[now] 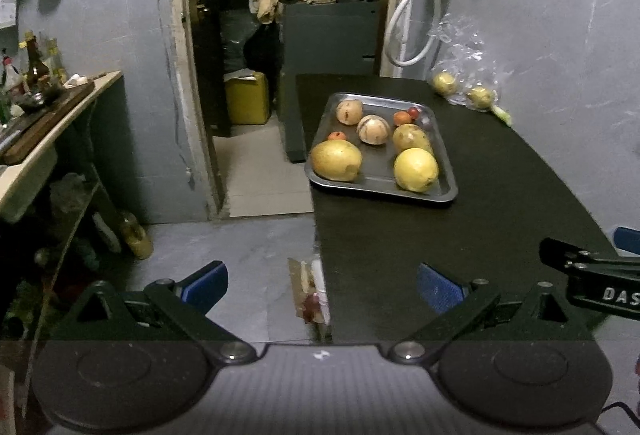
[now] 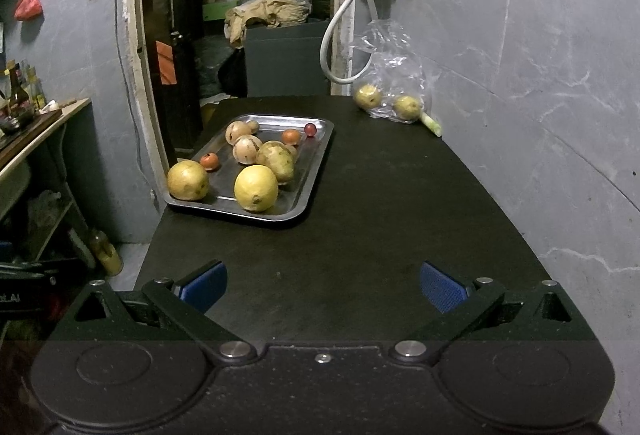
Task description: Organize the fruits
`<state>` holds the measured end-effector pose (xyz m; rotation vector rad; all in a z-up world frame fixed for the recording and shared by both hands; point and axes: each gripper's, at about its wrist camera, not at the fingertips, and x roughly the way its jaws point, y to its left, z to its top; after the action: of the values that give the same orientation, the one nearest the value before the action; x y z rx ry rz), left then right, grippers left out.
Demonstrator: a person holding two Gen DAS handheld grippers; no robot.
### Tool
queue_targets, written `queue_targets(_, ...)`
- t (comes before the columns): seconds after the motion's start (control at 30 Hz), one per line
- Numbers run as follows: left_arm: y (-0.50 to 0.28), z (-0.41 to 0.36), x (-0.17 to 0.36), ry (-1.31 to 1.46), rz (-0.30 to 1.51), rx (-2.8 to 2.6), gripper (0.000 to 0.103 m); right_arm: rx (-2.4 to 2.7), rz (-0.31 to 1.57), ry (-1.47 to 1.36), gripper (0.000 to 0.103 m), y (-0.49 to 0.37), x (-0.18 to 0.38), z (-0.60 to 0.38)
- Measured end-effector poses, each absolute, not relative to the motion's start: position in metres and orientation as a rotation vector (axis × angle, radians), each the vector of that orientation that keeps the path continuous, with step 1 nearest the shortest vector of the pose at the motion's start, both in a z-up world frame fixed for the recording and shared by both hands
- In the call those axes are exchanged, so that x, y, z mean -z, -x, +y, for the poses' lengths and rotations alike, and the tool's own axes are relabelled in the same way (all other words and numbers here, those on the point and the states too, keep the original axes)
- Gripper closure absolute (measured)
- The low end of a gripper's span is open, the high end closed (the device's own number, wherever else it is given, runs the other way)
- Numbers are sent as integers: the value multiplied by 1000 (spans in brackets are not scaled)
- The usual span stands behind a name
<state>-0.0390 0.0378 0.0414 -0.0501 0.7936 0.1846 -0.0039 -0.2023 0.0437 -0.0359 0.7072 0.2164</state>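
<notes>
Both grippers (image 1: 322,285) (image 2: 323,285) wide open, empty, fruit tray (image 2: 312,191) ahead, bagged fruit (image 2: 394,103) by wall

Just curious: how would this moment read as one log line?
left tool: open, empty | right tool: open, empty | tray: fruits inside | bag: two fruits

My left gripper (image 1: 322,289) hangs wide open over the near corner of the black table (image 1: 500,203). Ahead, a metal tray (image 1: 448,191) holds assorted fruits; my right gripper (image 1: 592,275) pokes in beside me.
</notes>
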Motion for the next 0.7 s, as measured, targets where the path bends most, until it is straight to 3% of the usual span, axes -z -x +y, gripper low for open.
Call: queue_targets(0.7, 33, 39, -32, 51, 837, -146, 1, -216, 743, 32, 1, -2, -35, -202)
